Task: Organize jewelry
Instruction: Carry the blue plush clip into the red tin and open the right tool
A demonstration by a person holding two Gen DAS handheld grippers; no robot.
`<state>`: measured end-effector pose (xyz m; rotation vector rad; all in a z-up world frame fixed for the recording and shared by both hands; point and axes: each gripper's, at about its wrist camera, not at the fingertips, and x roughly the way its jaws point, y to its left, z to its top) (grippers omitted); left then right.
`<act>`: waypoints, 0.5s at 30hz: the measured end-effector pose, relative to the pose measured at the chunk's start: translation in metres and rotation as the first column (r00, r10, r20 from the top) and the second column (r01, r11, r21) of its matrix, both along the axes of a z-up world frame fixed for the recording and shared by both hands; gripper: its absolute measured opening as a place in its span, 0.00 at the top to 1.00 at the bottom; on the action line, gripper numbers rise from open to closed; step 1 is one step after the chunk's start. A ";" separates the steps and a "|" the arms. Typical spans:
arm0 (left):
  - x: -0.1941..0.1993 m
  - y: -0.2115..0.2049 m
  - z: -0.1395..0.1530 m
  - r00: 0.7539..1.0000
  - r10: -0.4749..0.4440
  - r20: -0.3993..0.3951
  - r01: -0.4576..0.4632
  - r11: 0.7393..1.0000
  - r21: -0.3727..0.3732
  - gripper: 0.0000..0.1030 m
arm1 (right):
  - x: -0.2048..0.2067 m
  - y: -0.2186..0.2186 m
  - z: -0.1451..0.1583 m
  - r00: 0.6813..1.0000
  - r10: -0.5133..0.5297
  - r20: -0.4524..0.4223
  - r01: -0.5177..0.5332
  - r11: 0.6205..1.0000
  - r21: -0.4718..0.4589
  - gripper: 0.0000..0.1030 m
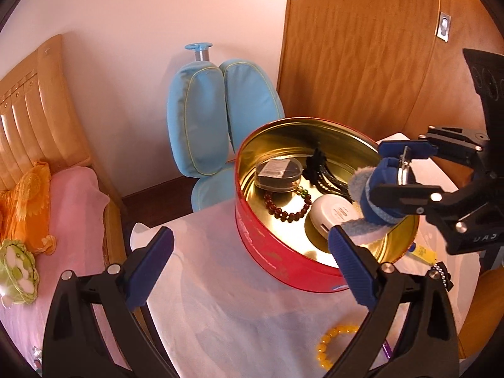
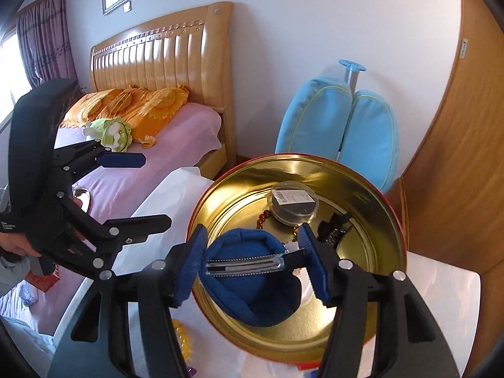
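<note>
Right gripper [image 2: 252, 267] grips blue hair clip [image 2: 249, 283] over tin [image 2: 378, 214].

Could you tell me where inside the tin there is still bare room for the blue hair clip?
The near floor of the tin, between the white compact and the near wall, is bare gold. The far half is crowded: clear case, dark bead bracelet, black clip. The right gripper holds the blue hair clip above it.

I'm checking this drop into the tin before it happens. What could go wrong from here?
The right gripper holds the blue hair clip above the tin. It could land on the bead bracelet or white case and tangle. The fuzzy fabric might cling to a pad. The yellow bracelet lying outside could be overlooked.
</note>
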<state>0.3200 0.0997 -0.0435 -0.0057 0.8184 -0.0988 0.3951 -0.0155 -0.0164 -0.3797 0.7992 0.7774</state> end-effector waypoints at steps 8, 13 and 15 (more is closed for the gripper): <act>-0.006 0.027 -0.014 0.998 0.055 -0.020 -0.054 0.998 0.011 0.07 | 0.044 0.051 -0.049 0.987 0.096 -0.132 -0.110 0.989 -0.096 0.41; -0.014 0.038 -0.022 0.996 0.085 -0.036 -0.085 0.996 -0.011 0.07 | 0.054 0.063 -0.061 0.982 0.097 -0.160 -0.118 0.985 -0.129 0.40; -0.016 0.042 -0.025 0.995 0.094 -0.039 -0.094 0.996 -0.008 0.07 | 0.054 0.065 -0.061 0.984 0.095 -0.153 -0.116 0.984 -0.136 0.38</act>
